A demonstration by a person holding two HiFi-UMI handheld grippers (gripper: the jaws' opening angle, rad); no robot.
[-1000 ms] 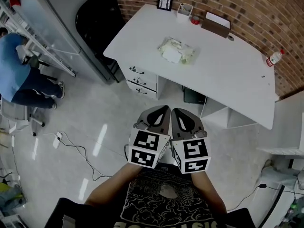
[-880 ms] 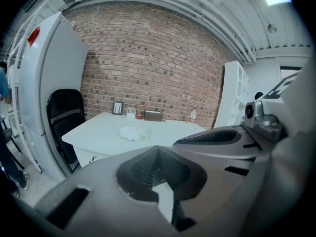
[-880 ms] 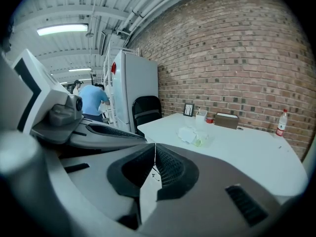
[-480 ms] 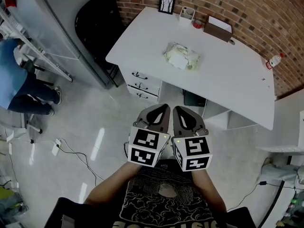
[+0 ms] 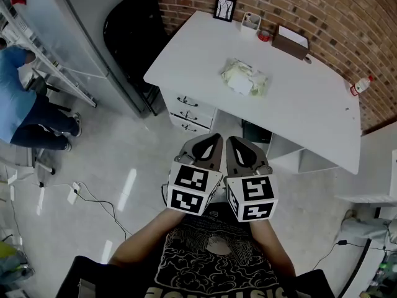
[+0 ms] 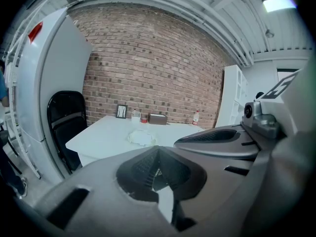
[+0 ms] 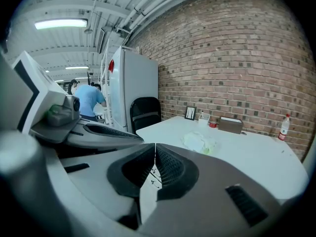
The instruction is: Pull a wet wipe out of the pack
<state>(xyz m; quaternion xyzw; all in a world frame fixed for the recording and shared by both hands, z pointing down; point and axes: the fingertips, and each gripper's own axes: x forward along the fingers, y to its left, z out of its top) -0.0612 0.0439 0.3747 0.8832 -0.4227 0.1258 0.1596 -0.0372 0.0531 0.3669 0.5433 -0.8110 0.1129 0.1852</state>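
No word or number can be read clearly anywhere. The person's dark shirt (image 5: 214,266) carries pale lettering along the bottom edge of the head view, but it is cut off and illegible. The cubes on the left tongs (image 5: 211,146) and the right tongs (image 5: 237,149) show only black-and-white square marker patterns, no letters. On the counter (image 5: 310,104), the bottle (image 5: 361,84) has a red label too small to read, and the framed picture (image 5: 224,9) shows a drawing, not text. The red patch (image 7: 112,65) on the grey cabinet (image 7: 133,88) is also unreadable.
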